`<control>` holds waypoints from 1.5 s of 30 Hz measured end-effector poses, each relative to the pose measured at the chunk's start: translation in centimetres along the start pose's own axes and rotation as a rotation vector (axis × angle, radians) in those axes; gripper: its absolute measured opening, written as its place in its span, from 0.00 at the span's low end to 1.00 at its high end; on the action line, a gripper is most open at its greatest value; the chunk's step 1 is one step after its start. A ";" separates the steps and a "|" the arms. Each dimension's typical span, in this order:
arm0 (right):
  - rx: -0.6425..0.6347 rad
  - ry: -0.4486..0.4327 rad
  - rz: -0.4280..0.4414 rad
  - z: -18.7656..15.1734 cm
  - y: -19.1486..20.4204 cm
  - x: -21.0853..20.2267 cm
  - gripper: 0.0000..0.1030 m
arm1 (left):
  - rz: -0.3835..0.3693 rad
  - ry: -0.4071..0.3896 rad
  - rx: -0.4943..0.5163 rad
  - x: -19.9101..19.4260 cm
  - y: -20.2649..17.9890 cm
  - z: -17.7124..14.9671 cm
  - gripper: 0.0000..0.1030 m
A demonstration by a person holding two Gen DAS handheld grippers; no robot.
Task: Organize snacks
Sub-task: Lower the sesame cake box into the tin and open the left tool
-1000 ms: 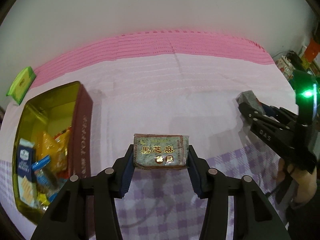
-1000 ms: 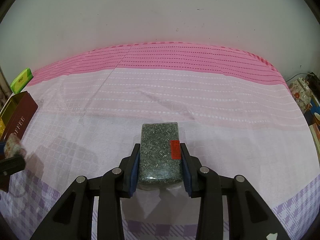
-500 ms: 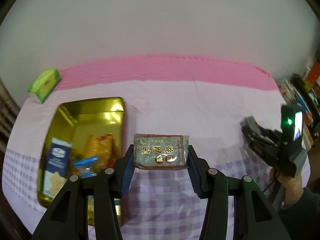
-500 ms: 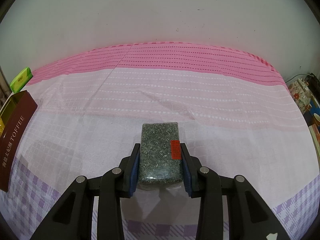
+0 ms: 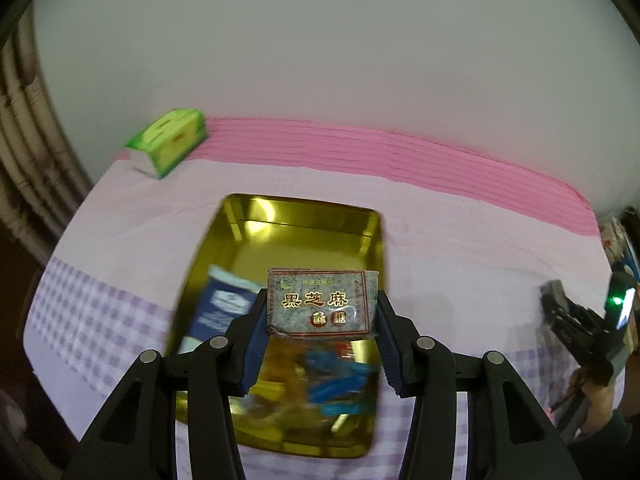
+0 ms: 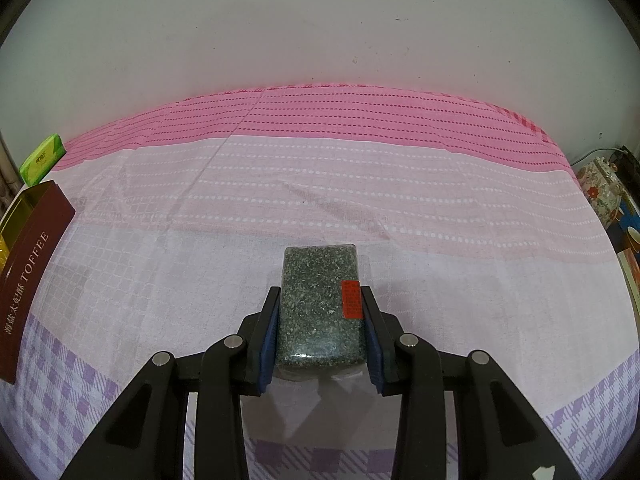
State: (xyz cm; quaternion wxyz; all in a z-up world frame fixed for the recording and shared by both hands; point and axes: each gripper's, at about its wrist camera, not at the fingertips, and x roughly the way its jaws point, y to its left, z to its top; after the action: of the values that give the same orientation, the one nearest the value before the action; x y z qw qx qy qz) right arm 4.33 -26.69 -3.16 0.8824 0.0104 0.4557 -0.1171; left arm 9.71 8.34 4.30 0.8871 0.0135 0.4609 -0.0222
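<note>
From the left wrist camera I see the gold tin (image 5: 248,248) open directly under the left gripper (image 5: 322,322), its far rim at 12 o'clock and bare tablecloth (image 5: 460,240) from 1 to 3 o'clock. The left jaws stand partly open, clamped on both short ends of the black sesame candy pack (image 5: 320,304), which hangs above the snacks in the tin. The right gripper (image 6: 318,320), angled down over open cloth, clamps the dark sesame brick (image 6: 316,300) with narrow jaws; the tin sits at its 9 o'clock.
</note>
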 end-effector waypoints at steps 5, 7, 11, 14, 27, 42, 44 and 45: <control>0.000 0.000 0.000 0.0 0.0 0.0 0.34 | 0.042 0.013 -0.025 0.0 2.9 0.4 0.48; 0.000 0.000 0.000 0.0 0.0 0.0 0.34 | 0.052 0.031 -0.031 0.3 3.6 0.2 0.48; 0.000 0.000 0.000 0.0 0.0 0.0 0.34 | 0.037 0.070 -0.017 1.3 3.8 -0.8 0.48; 0.000 0.000 0.000 0.0 0.0 0.0 0.34 | 0.043 0.097 -0.004 2.2 3.7 -1.5 0.48; 0.000 0.000 0.000 0.0 0.0 0.0 0.34 | 0.044 0.169 0.029 4.2 3.1 -3.4 0.48; -0.005 0.000 -0.003 0.0 0.0 0.1 0.34 | 0.077 0.197 0.067 5.6 3.0 -4.1 0.48; -0.005 0.000 -0.004 0.0 0.0 0.1 0.34 | 0.082 0.196 0.072 5.7 3.0 -4.1 0.48; -0.005 0.000 -0.004 0.0 0.0 0.1 0.34 | 0.082 0.196 0.072 5.6 3.0 -4.1 0.48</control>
State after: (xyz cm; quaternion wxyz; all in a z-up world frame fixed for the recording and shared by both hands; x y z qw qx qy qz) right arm 4.33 -26.74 -3.24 0.8822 0.0073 0.4559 -0.1177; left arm 9.77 11.37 -2.65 0.8369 0.0661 0.5434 -0.0010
